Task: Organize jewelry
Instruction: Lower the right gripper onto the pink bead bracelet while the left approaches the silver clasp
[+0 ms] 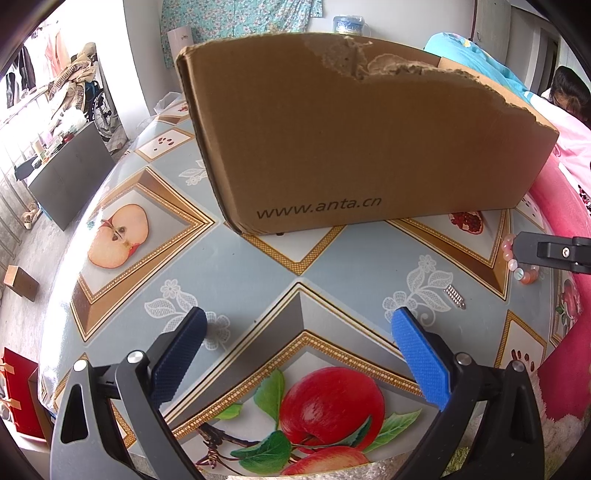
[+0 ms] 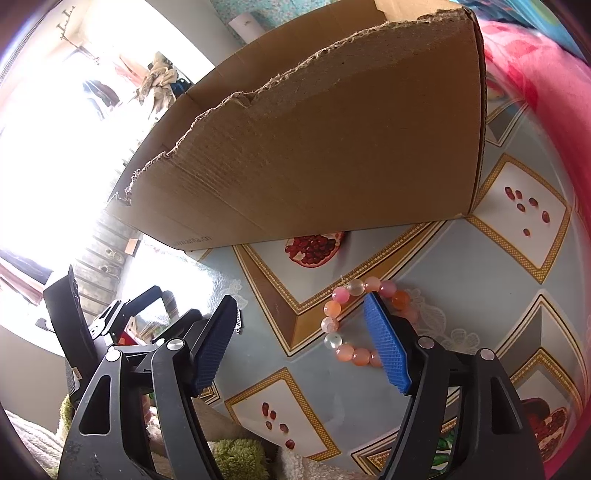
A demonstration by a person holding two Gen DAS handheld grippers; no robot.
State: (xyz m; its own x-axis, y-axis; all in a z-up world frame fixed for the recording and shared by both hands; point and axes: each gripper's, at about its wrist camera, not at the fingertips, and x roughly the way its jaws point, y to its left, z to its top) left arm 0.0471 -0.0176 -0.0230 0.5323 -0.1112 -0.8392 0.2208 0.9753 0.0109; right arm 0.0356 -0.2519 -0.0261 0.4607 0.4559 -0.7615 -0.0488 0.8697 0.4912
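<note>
Fruit-print tablecloth [image 2: 424, 258], bead bracelet [image 2: 343, 325] flat on it, ringing one pad of right gripper's [image 2: 301, 328] spread, empty jaws

This is a lived-in room of a home, likely a bedroom. The desk [image 1: 236, 266] wears a household oilcloth printed with apples and pomegranates. Beside it lies a bed with a pink floral quilt [image 1: 576, 177] and a turquoise blanket [image 1: 476, 55]. Clothes are heaped on a rack [image 1: 70, 85] by the bright window, a floral garment [image 1: 236, 14] hangs on the far wall, and a torn cardboard shoe box [image 1: 351, 140] stands on the desk.
</note>
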